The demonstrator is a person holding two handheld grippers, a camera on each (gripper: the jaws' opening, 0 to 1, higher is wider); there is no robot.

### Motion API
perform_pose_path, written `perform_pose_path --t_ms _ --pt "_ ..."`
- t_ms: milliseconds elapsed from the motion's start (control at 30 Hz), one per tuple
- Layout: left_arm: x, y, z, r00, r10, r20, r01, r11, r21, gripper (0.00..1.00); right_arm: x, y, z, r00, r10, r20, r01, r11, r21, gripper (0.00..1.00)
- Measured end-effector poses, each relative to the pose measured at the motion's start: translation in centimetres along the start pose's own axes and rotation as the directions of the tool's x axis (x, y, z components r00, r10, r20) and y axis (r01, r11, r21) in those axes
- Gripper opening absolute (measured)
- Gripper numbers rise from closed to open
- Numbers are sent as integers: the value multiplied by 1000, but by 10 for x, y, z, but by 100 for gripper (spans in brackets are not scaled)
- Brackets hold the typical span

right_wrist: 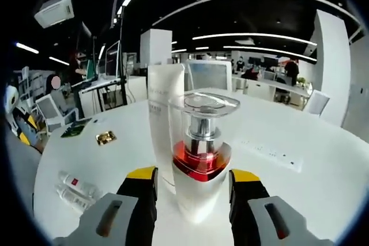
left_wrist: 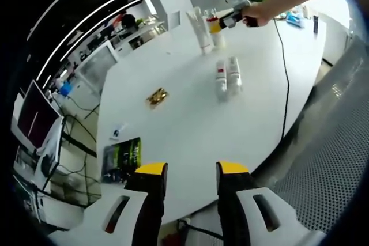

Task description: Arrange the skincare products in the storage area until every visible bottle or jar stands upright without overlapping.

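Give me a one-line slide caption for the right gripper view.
Open right gripper flanking an upright red-banded pump bottle beside a white tube.

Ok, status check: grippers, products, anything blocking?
Left gripper open, idle. Right gripper open around upright pump bottle; white tube behind. Two small bottles lying flat. Nothing blocking.

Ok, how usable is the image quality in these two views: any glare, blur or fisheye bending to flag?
Left gripper view: strong fisheye bending of the white table edge, window glare blowing out the top right, and the two lying bottles small and soft. Right gripper view: the pump bottle is sharp and close between the jaws, the ceiling light strips curve, and the white tube behind it is evenly lit.
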State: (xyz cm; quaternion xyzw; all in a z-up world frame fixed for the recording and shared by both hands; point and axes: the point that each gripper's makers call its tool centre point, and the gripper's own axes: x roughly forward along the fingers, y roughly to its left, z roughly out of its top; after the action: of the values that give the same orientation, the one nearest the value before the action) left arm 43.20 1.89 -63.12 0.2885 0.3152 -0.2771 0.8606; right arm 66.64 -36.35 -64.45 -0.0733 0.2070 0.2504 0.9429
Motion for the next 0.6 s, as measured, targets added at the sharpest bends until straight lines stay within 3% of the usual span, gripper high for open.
perform_pose_path --t_ms 100,233,367,600 --pt "0 1 1 1000 2 6 -2 1000 -3 38 -1 -1 -7 998 20 -52 -22 999 -27 46" --pt "0 0 2 1000 0 8 0 1000 -1 37 -1 0 -10 995 66 -71 -69 997 -34 41" --pt "-1 0 2 1000 -1 10 1 1000 -3 34 0 -5 -12 991 85 -99 -90 995 -48 31" --pt "0 0 1 1000 -2 4 2 1000 -3 34 2 -5 -15 984 120 -131 -129 990 -62 26"
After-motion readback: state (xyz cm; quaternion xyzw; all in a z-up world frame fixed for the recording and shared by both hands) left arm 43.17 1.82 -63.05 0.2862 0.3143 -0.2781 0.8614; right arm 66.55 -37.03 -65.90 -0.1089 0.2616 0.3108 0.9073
